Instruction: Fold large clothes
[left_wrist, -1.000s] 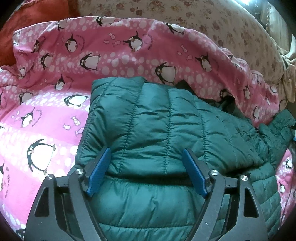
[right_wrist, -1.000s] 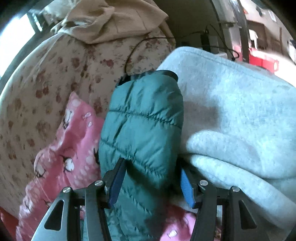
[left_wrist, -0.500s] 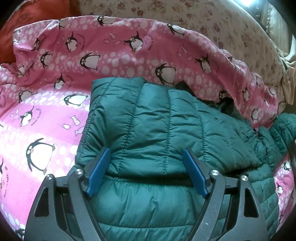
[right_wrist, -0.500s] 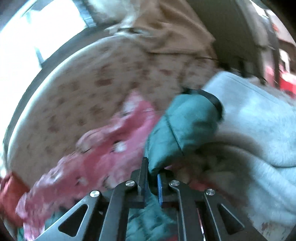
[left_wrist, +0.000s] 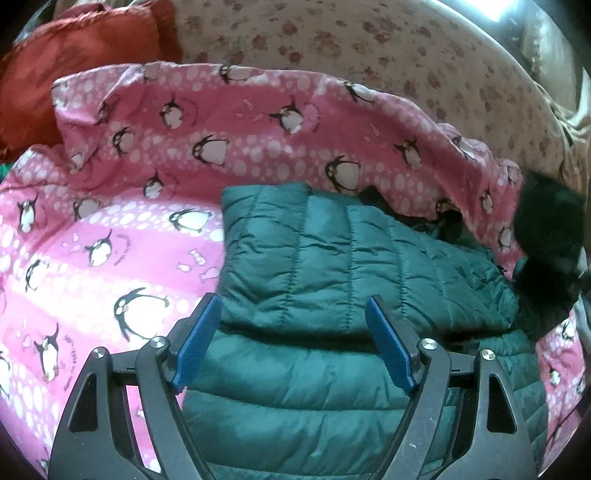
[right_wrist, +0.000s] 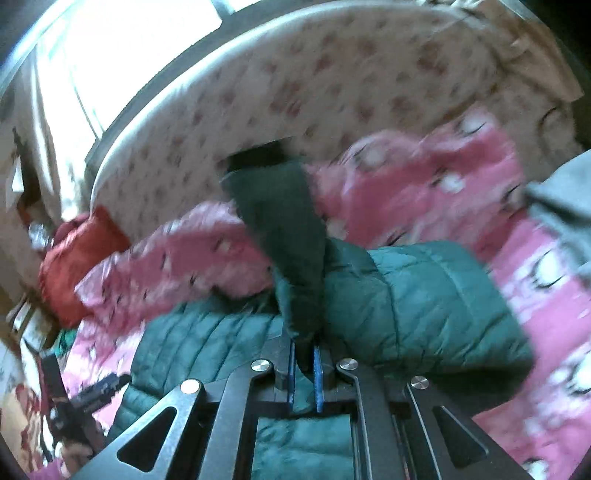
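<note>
Green puffer jacket (left_wrist: 332, 258) lies on pink penguin blanket (left_wrist: 110, 229). Right gripper (right_wrist: 304, 363) clamped on its sleeve (right_wrist: 291, 236), lifted over the body. Left gripper (left_wrist: 293, 339) spread wide, above jacket. Floral headboard (left_wrist: 369, 44) behind.

Green quilted jacket (left_wrist: 332, 266), folded, sleeve (right_wrist: 288, 236) raised

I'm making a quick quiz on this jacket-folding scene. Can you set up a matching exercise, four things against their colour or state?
Things:
1. left gripper
2. right gripper
3. cushion
4. blanket

Colour or state:
A. red, lying at the far corner
B. pink with penguins, under the jacket
C. jaws wide open above the folded jacket
D. shut on the green sleeve

Pairs: 1-C, 2-D, 3-A, 4-B
</note>
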